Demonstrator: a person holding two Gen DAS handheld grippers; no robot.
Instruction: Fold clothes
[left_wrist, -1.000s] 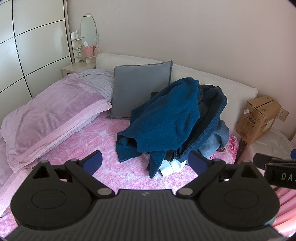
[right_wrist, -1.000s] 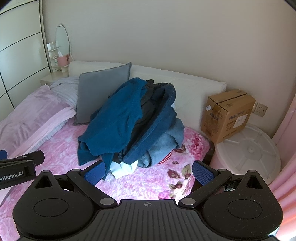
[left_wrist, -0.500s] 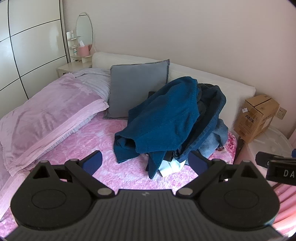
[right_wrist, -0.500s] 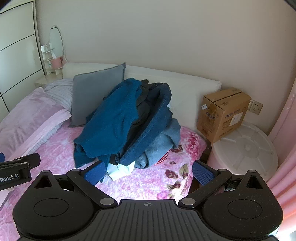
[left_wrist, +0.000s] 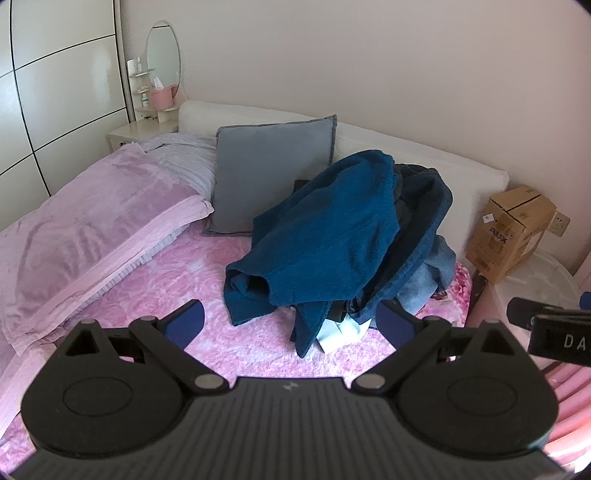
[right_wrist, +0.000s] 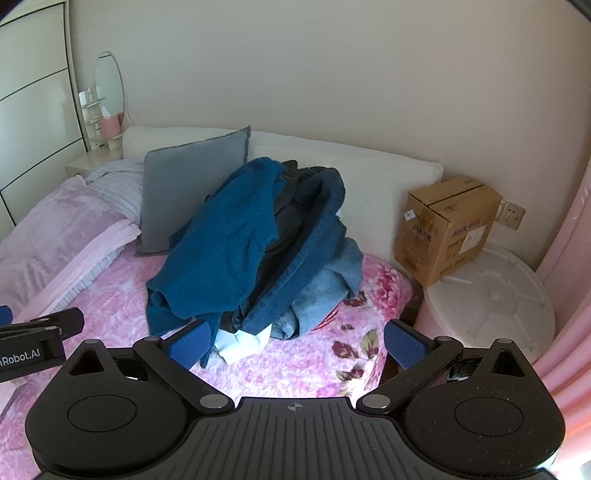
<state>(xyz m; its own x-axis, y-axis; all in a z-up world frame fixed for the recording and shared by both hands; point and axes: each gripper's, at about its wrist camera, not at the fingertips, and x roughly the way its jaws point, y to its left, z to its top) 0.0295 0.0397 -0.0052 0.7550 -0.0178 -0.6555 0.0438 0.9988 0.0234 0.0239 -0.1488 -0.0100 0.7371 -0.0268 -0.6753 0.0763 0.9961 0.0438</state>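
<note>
Nothing has been folded: the clothes (left_wrist: 343, 236) are heaped beside the grey cushion (left_wrist: 269, 177). Both the left gripper (left_wrist: 291, 317) and right gripper (right_wrist: 295, 343) are held spread wide, empty, short of the heap.

Pink floral bed (left_wrist: 155, 280) with clothes heap (left_wrist: 332, 236), grey cushion (left_wrist: 269, 177), folded pink blanket (left_wrist: 92, 225).

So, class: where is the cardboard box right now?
In the right wrist view, the cardboard box sits right of the bed, on a round white lid, below a wall socket.

"AUX" is printed on the cardboard box (right_wrist: 448, 229); "Robot.AI" on the left gripper (right_wrist: 26, 354).
</note>
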